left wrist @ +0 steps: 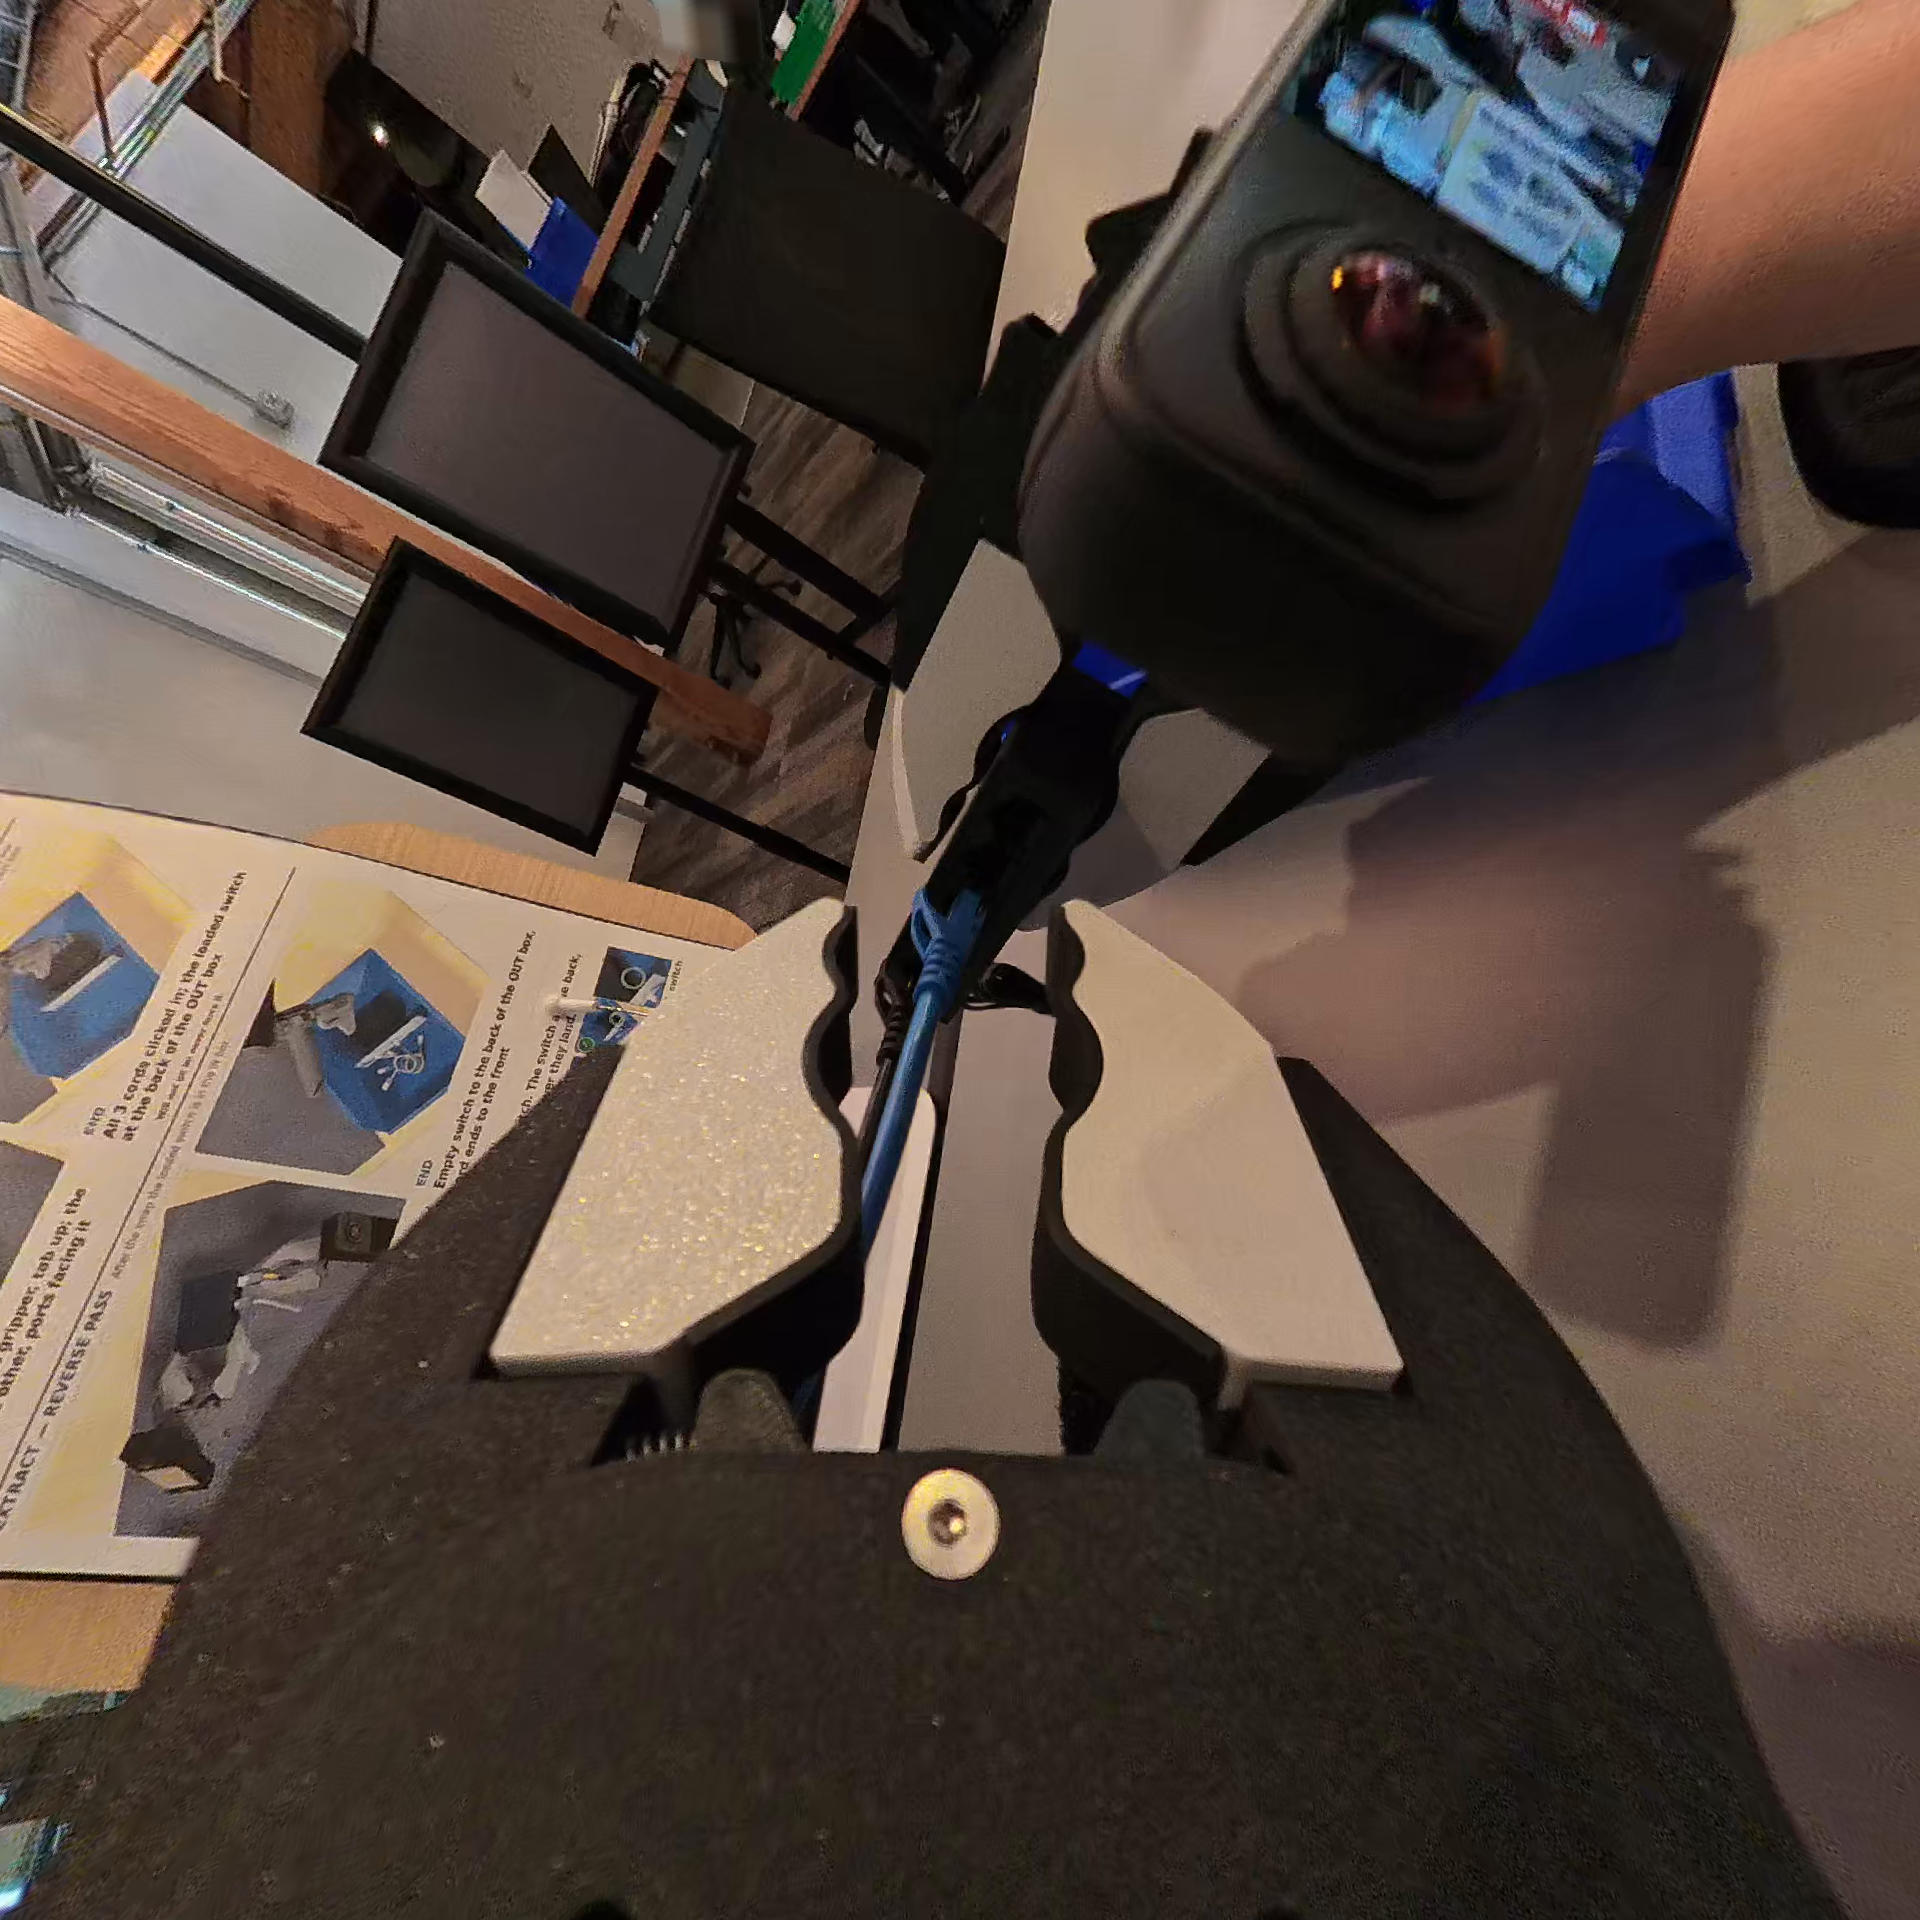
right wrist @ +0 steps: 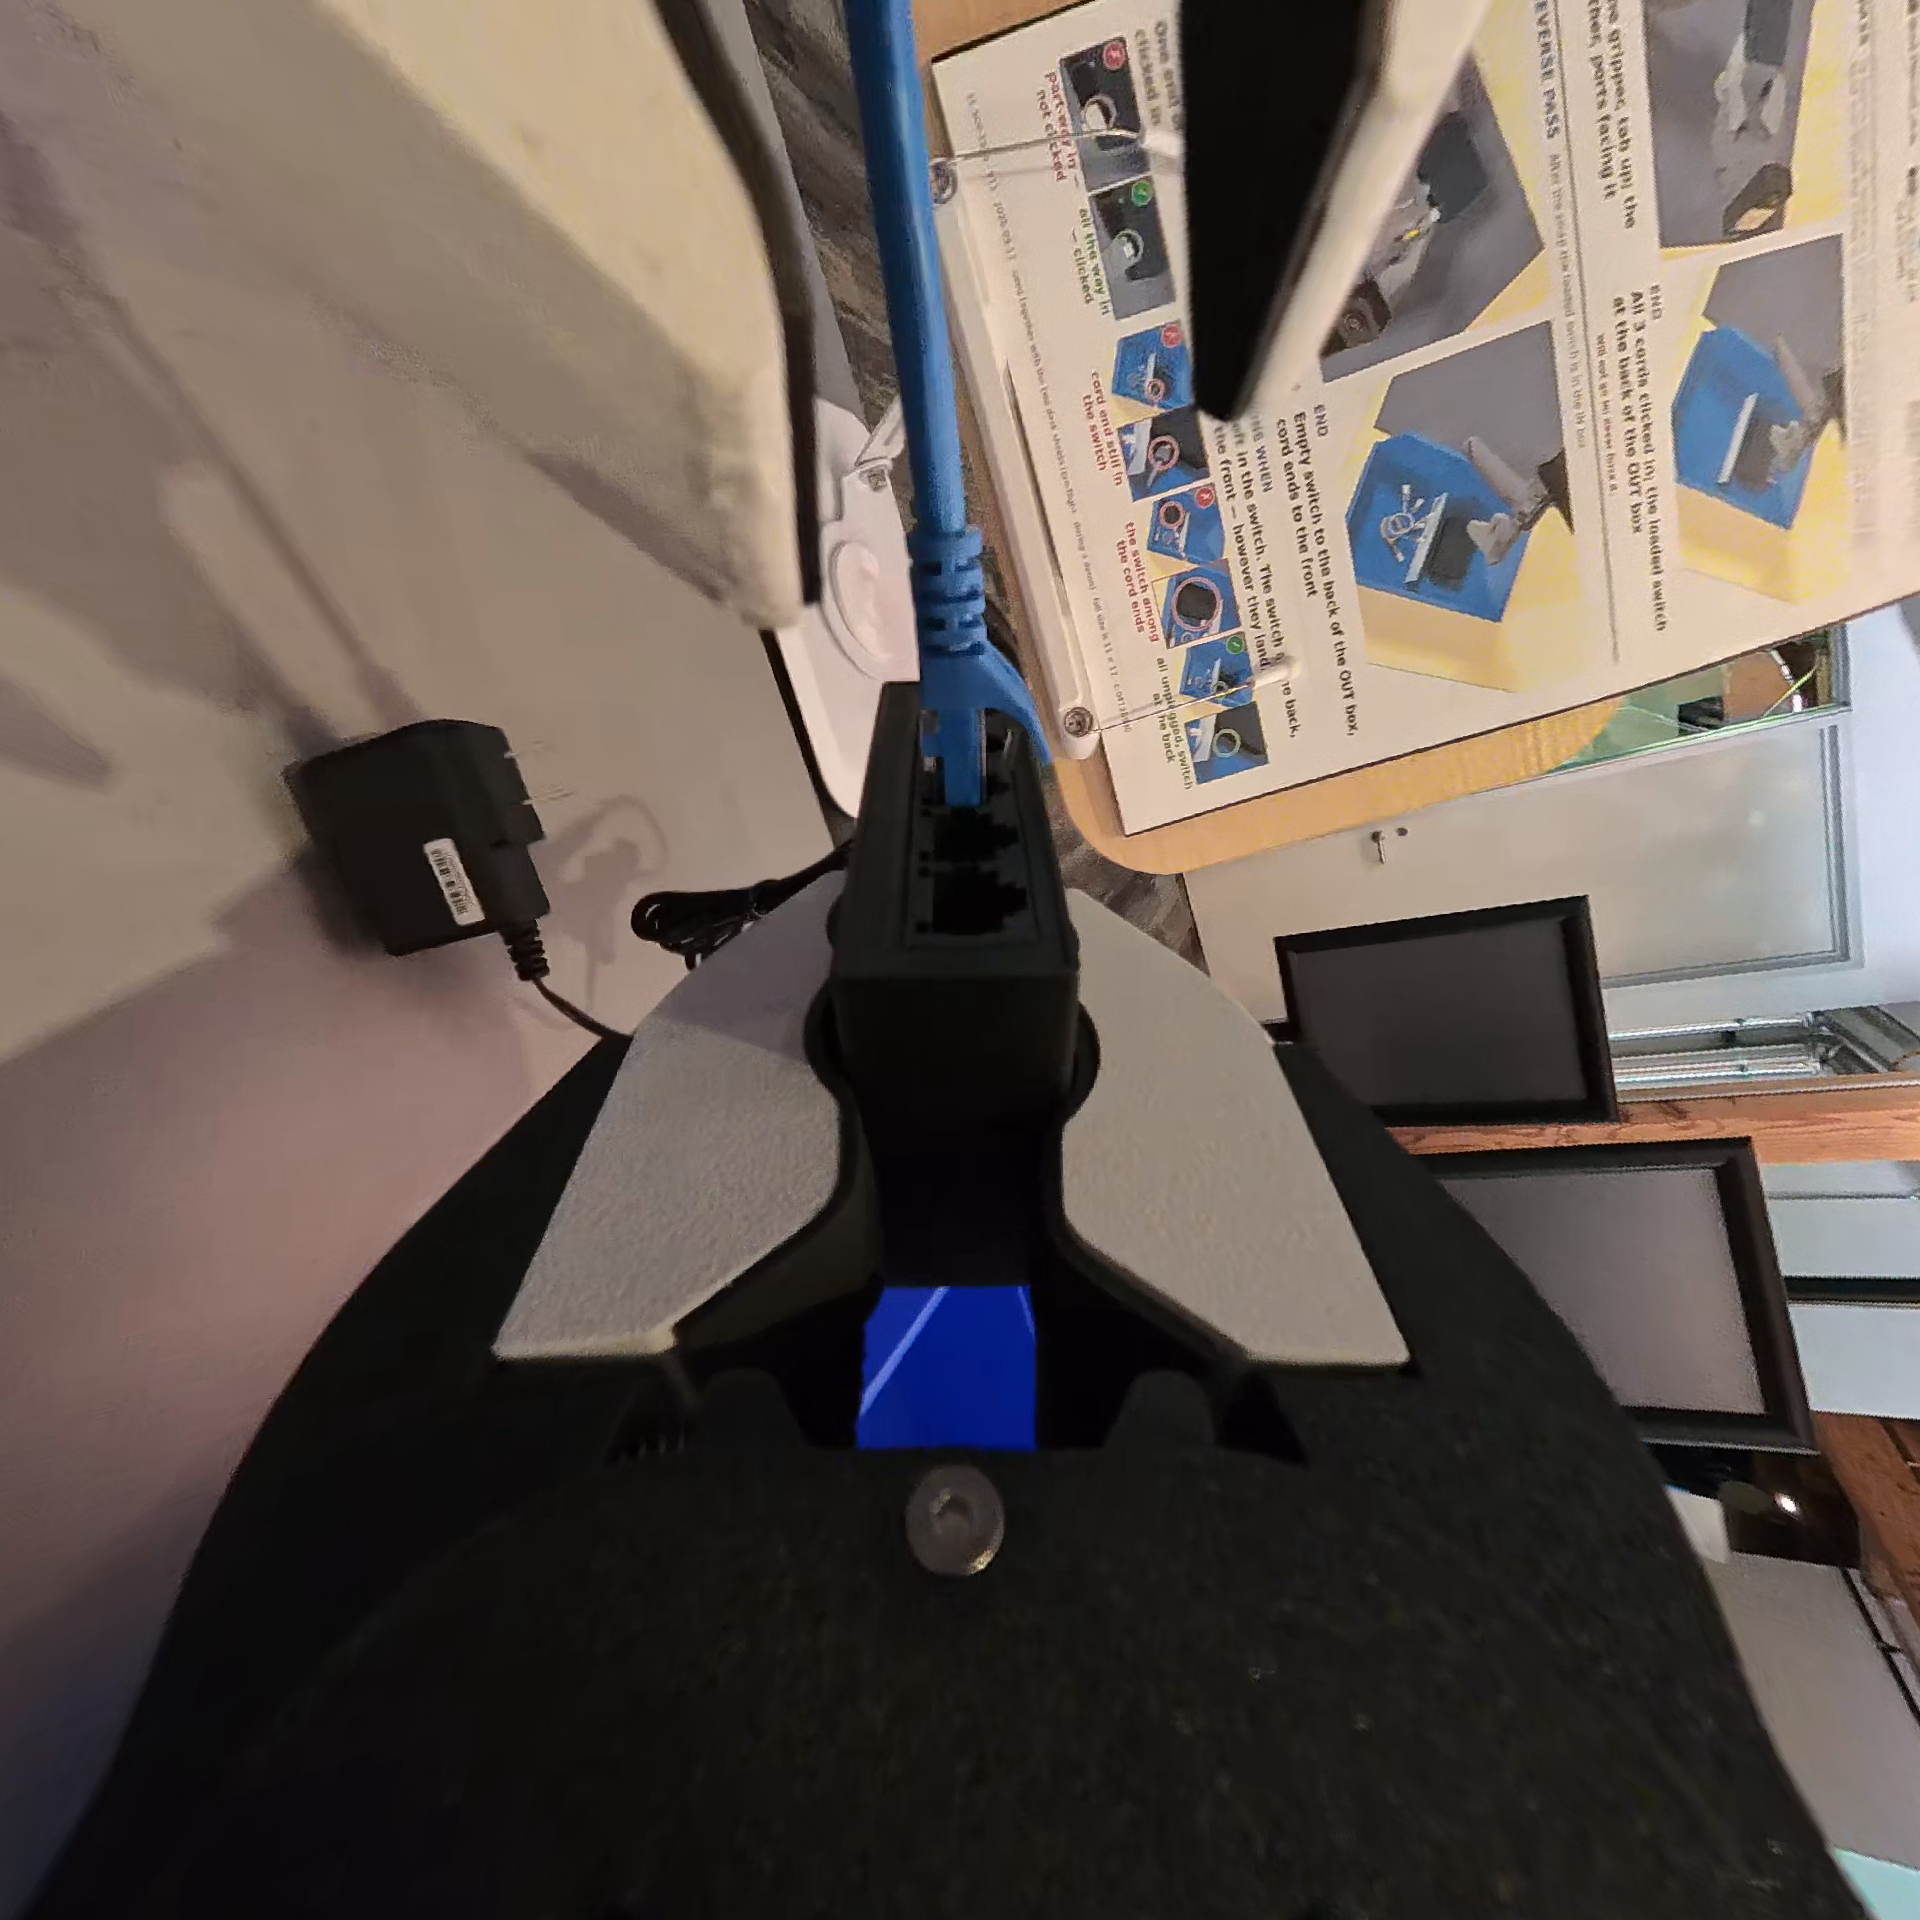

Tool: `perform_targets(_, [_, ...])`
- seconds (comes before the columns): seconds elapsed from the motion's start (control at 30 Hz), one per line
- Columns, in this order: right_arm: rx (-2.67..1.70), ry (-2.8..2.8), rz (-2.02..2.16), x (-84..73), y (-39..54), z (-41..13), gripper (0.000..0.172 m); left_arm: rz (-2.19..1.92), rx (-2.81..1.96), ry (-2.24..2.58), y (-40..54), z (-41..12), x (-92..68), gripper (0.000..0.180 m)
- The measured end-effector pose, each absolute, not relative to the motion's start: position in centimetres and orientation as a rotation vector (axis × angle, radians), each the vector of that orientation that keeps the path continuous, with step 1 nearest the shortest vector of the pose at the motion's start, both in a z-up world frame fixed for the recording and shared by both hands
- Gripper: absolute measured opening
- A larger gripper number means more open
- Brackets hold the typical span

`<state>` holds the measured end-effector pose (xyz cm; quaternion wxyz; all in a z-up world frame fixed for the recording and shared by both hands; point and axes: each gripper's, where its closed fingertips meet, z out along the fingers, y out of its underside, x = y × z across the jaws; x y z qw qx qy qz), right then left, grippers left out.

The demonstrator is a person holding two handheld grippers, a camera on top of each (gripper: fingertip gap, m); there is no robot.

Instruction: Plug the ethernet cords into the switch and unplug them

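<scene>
The right gripper [right wrist: 951, 997] clamps the black switch [right wrist: 956, 935]. A blue ethernet cord [right wrist: 940, 582] sits plugged in its far port. The left gripper [left wrist: 951, 966] stands part open around the cord, pads clear.

In the right wrist view, the pale grey desk [right wrist: 260, 364] lies open at upper left. A black plug-in power adapter [right wrist: 416, 836] with its thin black cord [right wrist: 707, 914] lies at middle left. Straight ahead, a blue ethernet cable [right wrist: 904, 312] and the other tool's fingers [right wrist: 1278, 208] crowd the upper centre.
</scene>
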<state>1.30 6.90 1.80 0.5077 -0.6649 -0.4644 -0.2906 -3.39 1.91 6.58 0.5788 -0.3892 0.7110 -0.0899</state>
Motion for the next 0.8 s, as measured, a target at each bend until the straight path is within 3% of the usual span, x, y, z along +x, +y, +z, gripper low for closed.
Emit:
perform_targets(0.5, [-1.843,-1.037,-0.451,2.3,7.1,-0.4,0.031,-0.303,-0.921,1.643,-1.0,6.8,-2.8,0.033])
perform_targets(0.67, [-1.779,-1.064,-0.417,2.2,7.0,0.0,0.03,-0.086,-0.782,1.698,-0.7,10.3,-3.3,0.035])
perform_targets(0.8, [-1.727,-1.111,-0.456,1.5,6.8,0.3,0.031,-0.015,-0.818,1.966,0.3,8.9,-3.4,0.041])
